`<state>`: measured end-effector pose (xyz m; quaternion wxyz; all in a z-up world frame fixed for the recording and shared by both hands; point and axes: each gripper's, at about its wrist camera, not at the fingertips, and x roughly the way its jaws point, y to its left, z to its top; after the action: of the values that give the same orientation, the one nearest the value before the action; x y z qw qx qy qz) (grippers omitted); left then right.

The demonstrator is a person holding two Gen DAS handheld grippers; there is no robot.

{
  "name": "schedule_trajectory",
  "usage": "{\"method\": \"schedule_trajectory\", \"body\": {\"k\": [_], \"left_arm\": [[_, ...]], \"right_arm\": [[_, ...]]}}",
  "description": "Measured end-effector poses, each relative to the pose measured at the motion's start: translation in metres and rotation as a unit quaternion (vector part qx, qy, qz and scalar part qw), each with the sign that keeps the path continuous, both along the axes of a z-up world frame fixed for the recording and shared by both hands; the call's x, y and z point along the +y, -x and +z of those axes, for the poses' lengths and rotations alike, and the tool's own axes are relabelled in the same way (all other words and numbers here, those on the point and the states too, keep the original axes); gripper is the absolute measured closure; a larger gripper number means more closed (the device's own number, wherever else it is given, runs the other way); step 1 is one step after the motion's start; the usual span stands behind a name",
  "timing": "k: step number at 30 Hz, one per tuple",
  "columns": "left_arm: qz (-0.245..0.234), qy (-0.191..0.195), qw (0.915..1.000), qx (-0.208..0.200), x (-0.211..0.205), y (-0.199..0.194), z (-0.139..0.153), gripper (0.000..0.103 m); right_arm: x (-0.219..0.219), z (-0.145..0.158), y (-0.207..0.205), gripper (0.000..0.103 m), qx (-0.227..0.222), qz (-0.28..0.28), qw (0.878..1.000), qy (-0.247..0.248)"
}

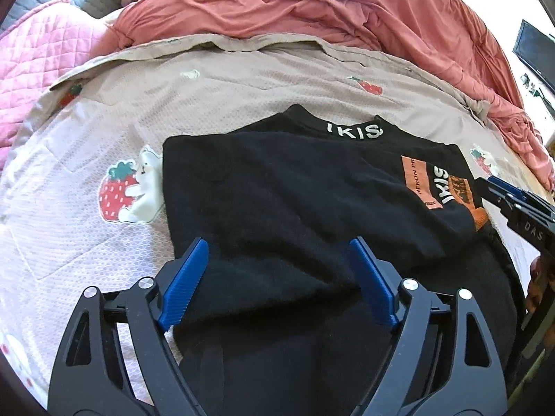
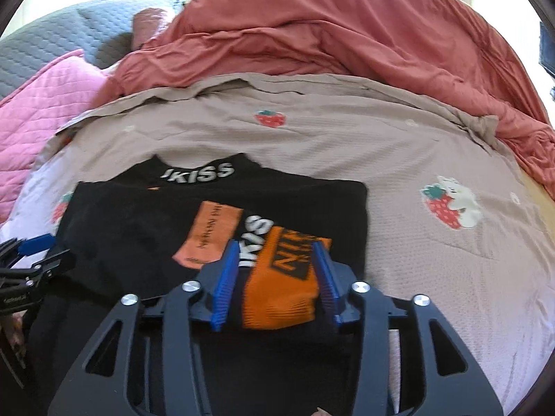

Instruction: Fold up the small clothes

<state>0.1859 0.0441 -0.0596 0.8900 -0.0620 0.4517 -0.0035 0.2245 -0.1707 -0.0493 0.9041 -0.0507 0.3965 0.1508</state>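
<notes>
A black sweater (image 1: 277, 190) (image 2: 121, 228) lies on the bed, collar lettering (image 1: 353, 130) (image 2: 197, 173) at the far end and its sides folded in. My left gripper (image 1: 279, 246) hangs open and wide over the near left part of the sweater, with only flat black cloth below it. My right gripper (image 2: 276, 248) is partly open around the sleeve's orange cuff (image 2: 281, 298). The cuff lies between the blue pads (image 2: 225, 277), and I see no pad pressing on it. In the left wrist view the right gripper (image 1: 499, 190) shows at the right edge, beside the cuff (image 1: 480, 216).
The sweater rests on a beige bedspread (image 1: 86, 131) (image 2: 416, 138) printed with strawberries. A bunched red duvet (image 1: 312, 7) (image 2: 347, 34) fills the far side. A pink quilted blanket (image 1: 41, 69) lies at the far left. A dark screen (image 1: 534, 52) stands beyond the bed's right edge.
</notes>
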Motion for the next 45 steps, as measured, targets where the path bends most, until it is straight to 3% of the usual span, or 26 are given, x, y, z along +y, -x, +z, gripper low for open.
{"method": "schedule_trajectory", "body": {"k": [12, 14, 16, 19, 29, 37, 41, 43, 45], "left_arm": [[-0.010, -0.015, 0.9995, 0.027, -0.001, -0.002, -0.018, 0.024], [-0.009, -0.014, 0.9995, 0.028, -0.001, -0.003, -0.019, 0.024], [-0.010, -0.013, 0.9995, 0.028, -0.001, -0.003, -0.020, 0.024], [-0.009, -0.011, 0.9995, 0.029, 0.000, -0.002, -0.021, 0.024], [-0.007, -0.015, 0.9995, 0.026, 0.000, -0.002, -0.019, 0.024], [0.004, -0.008, 0.9998, 0.019, 0.005, -0.001, -0.012, 0.021], [0.011, -0.009, 0.9998, 0.014, 0.008, 0.002, -0.007, 0.017], [0.012, -0.008, 0.9998, 0.012, 0.009, 0.003, -0.004, 0.014], [0.013, -0.004, 0.9999, 0.009, 0.011, 0.004, -0.001, 0.010]], "right_arm": [[0.030, -0.019, 0.011, 0.053, 0.029, 0.062, 0.998, 0.014], [0.028, -0.026, 0.007, 0.053, 0.045, 0.052, 0.997, 0.029], [0.023, -0.037, 0.000, 0.043, 0.068, 0.032, 0.996, 0.046], [0.017, -0.042, -0.004, 0.043, 0.081, 0.025, 0.996, 0.025], [0.017, -0.037, -0.002, 0.039, 0.074, 0.028, 0.997, 0.025], [0.016, -0.026, 0.001, 0.025, 0.059, 0.027, 0.998, 0.004], [0.015, -0.021, 0.002, 0.025, 0.051, 0.027, 0.998, -0.002], [0.014, -0.019, 0.003, 0.014, 0.047, 0.023, 0.999, -0.005], [0.013, -0.017, 0.004, 0.013, 0.044, 0.022, 0.999, -0.009]]}}
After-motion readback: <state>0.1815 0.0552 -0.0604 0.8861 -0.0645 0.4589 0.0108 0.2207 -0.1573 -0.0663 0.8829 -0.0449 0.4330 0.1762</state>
